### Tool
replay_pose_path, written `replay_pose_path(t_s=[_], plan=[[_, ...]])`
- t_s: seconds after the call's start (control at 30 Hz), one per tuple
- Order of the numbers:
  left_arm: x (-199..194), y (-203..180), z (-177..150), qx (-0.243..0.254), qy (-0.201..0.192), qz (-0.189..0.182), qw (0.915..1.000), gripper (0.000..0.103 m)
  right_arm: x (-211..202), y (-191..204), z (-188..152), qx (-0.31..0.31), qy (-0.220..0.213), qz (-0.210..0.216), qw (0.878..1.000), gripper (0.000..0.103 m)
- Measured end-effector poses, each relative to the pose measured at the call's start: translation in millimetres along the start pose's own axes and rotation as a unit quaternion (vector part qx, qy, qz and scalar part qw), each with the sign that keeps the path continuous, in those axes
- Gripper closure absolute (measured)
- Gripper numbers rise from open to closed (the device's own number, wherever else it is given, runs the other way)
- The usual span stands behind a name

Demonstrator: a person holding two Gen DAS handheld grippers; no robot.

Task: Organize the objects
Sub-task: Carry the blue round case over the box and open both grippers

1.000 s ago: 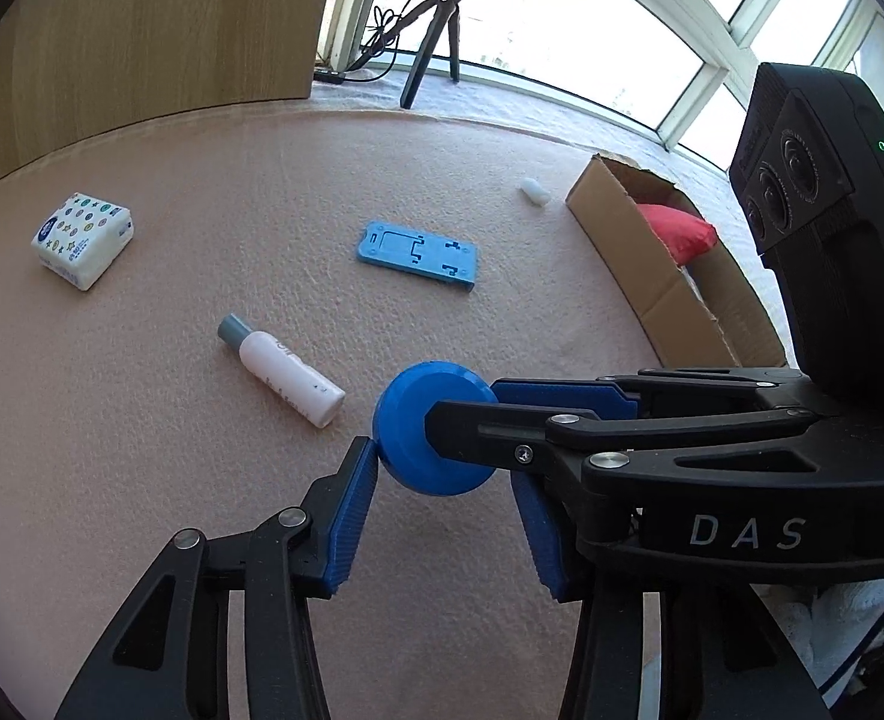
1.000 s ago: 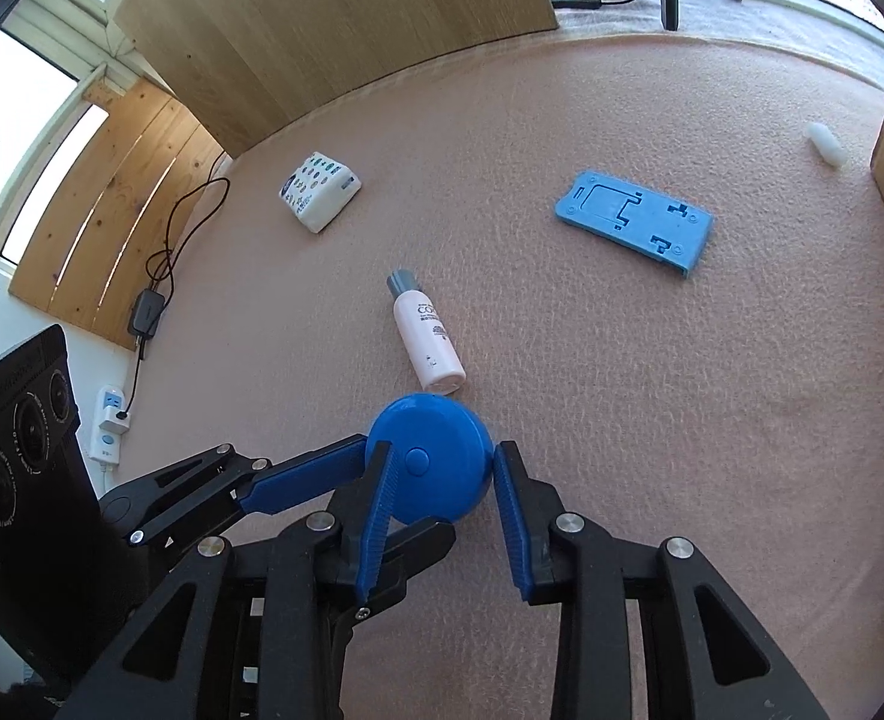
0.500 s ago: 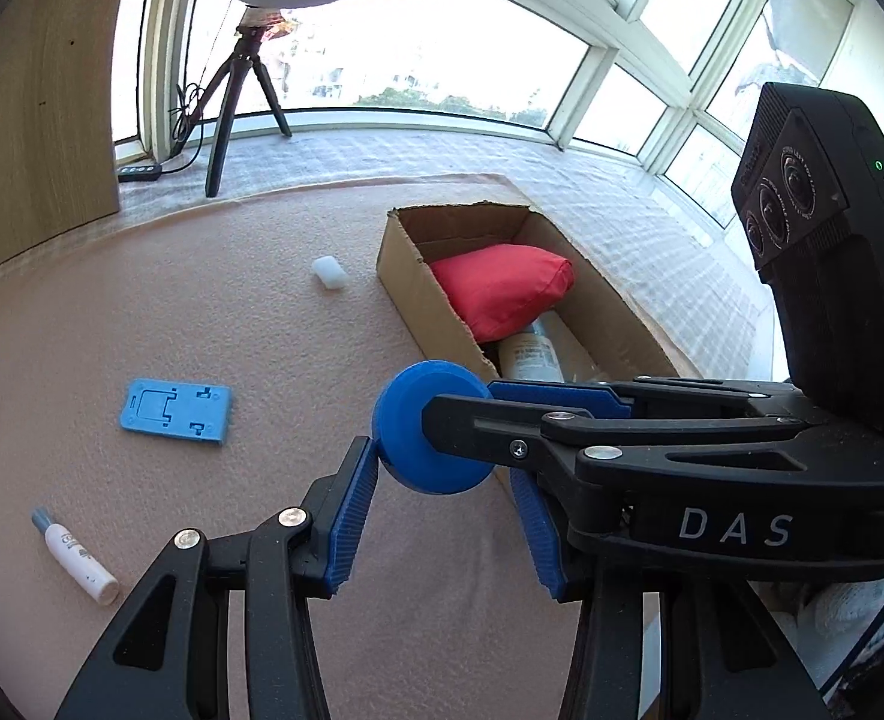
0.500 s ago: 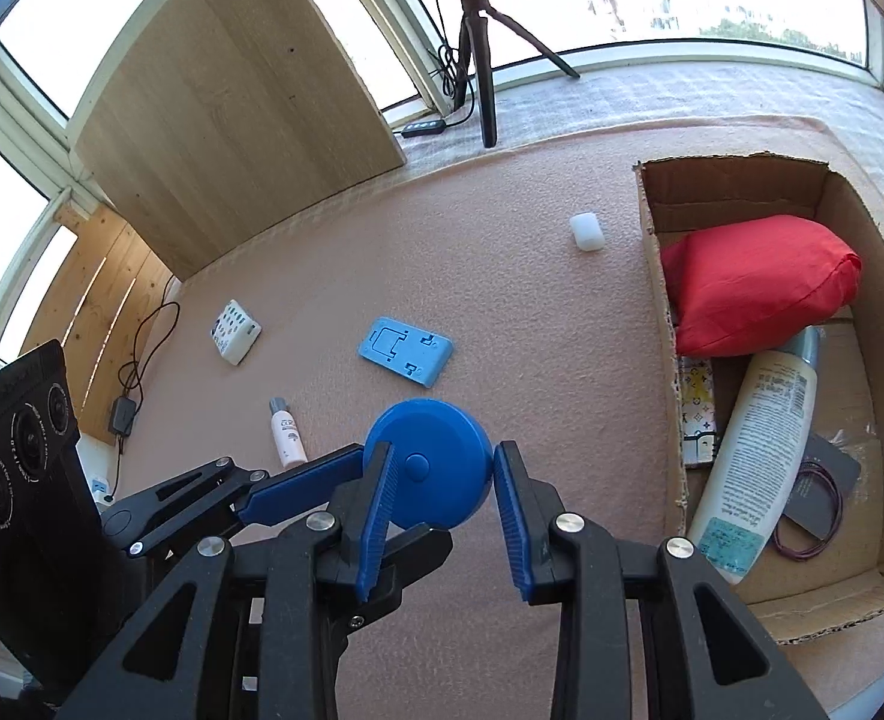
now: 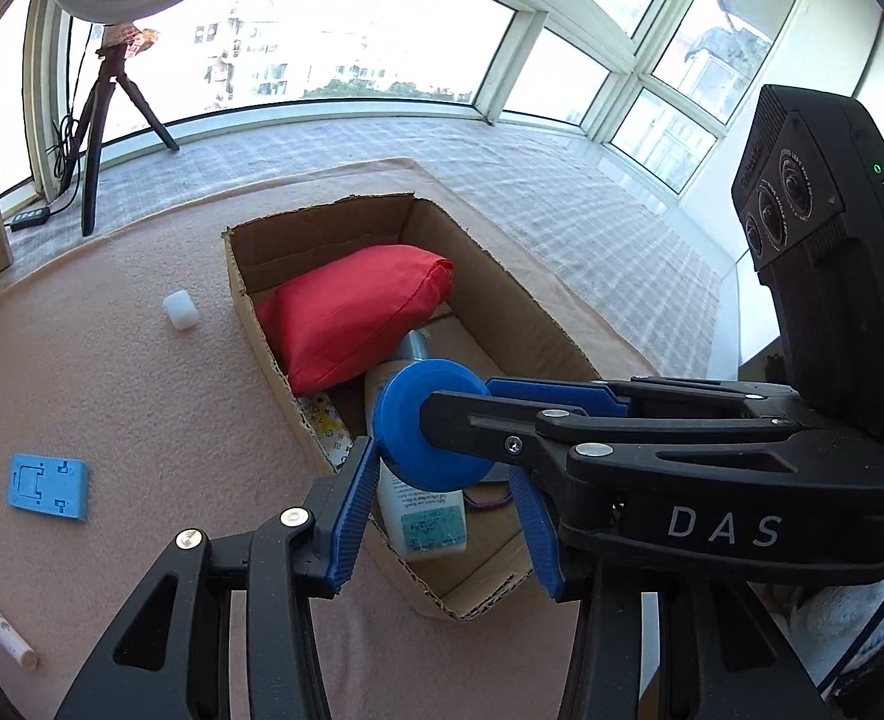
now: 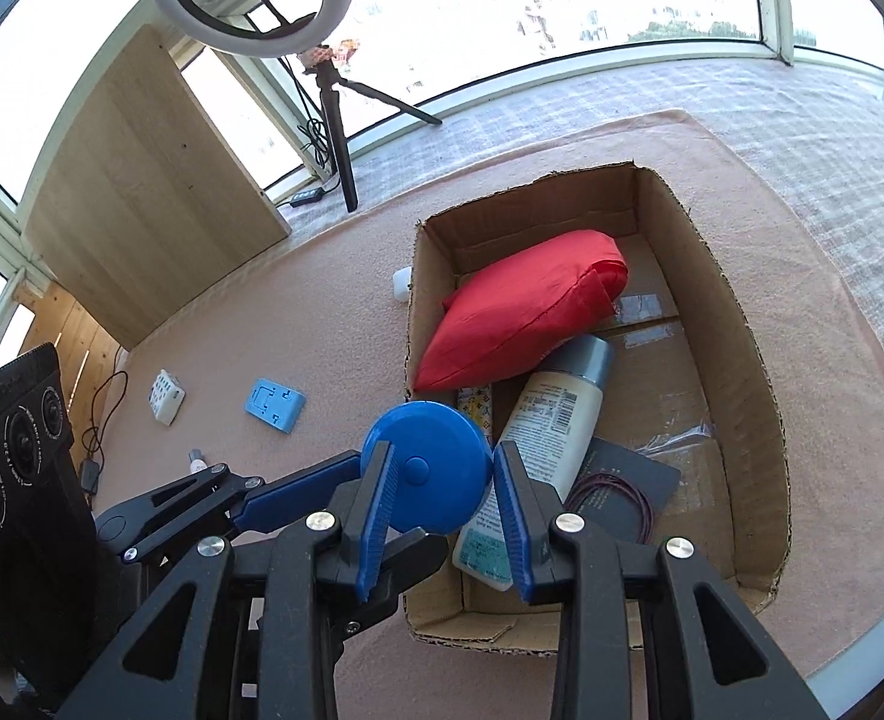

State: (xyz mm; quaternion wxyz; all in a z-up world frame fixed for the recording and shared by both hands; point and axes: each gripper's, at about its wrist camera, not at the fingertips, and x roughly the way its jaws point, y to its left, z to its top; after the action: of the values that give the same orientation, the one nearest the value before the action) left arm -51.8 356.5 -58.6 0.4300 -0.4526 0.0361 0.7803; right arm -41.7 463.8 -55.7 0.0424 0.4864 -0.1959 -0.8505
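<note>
Right wrist view, both jaws gripping blue disc point(image 6: 427, 468), cardboard box point(image 6: 748, 324), red cushion point(image 6: 526, 312) beneath.

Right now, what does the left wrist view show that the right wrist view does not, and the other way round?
Only the left wrist view shows the whole small white bottle lying on the pink mat.

Only the right wrist view shows the white patterned box, the wooden panel and the wall cable.

Both show the blue disc, the cardboard box with the red pillow and lotion bottle, and the blue plate.
</note>
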Motion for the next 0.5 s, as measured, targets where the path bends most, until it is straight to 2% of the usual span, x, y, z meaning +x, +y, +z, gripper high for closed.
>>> replay_pose_path(t_s=[0.07,0.13,0.23,0.5], plan=[[2,-3,1,0.000,0.003,0.002,1.0000,0.053,-3,-7,-1,0.004,-0.002,-0.001,1.000,0.073],[3,-2,0,-0.008,0.006,0.004,0.9999,0.041,-4,-11,-2,0.008,-0.002,0.000,1.000,0.073],[-1,-1,-2,-0.009,0.003,0.003,0.9999,0.041,-5,-17,-3,0.019,-0.008,-0.014,1.000,0.067],[-22,19,-22,-0.023,0.005,0.020,0.9995,0.041,-7,-14,-7,0.019,-0.010,-0.007,1.000,0.067]])
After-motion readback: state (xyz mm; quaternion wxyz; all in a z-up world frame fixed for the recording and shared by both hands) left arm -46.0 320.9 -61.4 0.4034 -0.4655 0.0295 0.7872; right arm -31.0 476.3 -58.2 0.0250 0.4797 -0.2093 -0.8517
